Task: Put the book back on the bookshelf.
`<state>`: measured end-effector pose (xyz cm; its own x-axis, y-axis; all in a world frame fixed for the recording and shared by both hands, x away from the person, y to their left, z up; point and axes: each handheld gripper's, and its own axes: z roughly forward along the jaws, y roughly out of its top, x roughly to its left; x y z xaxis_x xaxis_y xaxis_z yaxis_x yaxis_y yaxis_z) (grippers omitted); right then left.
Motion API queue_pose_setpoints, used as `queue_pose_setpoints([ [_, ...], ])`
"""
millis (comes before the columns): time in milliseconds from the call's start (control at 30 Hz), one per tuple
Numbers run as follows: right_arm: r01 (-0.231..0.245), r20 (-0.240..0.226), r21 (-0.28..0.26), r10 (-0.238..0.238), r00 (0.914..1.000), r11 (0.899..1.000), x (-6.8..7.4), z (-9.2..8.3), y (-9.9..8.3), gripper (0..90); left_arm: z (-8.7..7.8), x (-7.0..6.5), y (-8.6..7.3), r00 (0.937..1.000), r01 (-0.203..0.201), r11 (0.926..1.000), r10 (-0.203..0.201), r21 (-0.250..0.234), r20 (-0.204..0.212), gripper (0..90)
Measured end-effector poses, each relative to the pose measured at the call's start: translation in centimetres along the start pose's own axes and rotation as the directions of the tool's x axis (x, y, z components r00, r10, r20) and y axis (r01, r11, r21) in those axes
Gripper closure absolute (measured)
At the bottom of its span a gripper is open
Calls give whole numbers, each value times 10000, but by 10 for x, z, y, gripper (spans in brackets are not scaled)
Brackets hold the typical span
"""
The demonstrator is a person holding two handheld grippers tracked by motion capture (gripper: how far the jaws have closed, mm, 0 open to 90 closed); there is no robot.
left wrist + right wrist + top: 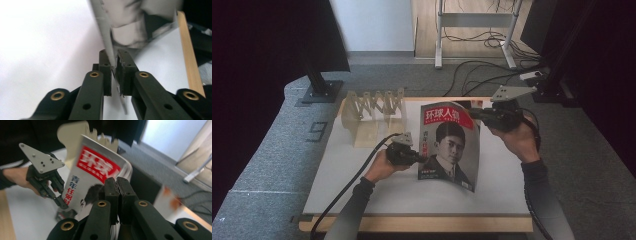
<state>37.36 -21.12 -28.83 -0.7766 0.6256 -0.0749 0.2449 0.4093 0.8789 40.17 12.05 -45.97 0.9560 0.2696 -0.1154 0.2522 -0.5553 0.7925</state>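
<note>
A magazine [449,145] with a red title banner and a black-and-white portrait on its cover is lifted off the white table top [357,190], cover toward me and slightly bowed. My left gripper [421,159] is shut on its lower left edge; in the left gripper view the jaws [113,53] pinch the thin page edge of the magazine [130,27]. My right gripper [474,114] is shut on the upper right corner. In the right gripper view its jaws [117,182] press together over the magazine [95,172], and the left gripper [61,203] clamps the far edge.
A pale wooden slotted rack [374,107] stands at the table's back left, close behind the magazine. The table's wooden rim [412,223] runs along the front. Beyond the table a black stand base [322,91] and loose cables [482,70] lie on the grey floor.
</note>
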Motion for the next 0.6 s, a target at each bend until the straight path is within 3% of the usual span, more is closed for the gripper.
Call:
queue_pose_setpoints([
  [67,-44,68,-228,45,10000,9997,-1,-7,1,864,-6,-2,1,9990,-132,9999,128,-94,-430,851],
  [233,16,380,-79,-13,9993,10000,-3,-10,-8,864,-4,-8,-9,9919,-681,9977,683,56,-1070,868],
  [367,-29,370,-83,32,9993,10000,-5,-13,-14,863,-2,-13,-14,9913,-926,9957,926,51,-934,866],
  [600,288,409,15,-289,9987,9996,3,-20,-16,862,-4,-21,-9,9855,-1272,9919,1272,77,-1118,819],
])
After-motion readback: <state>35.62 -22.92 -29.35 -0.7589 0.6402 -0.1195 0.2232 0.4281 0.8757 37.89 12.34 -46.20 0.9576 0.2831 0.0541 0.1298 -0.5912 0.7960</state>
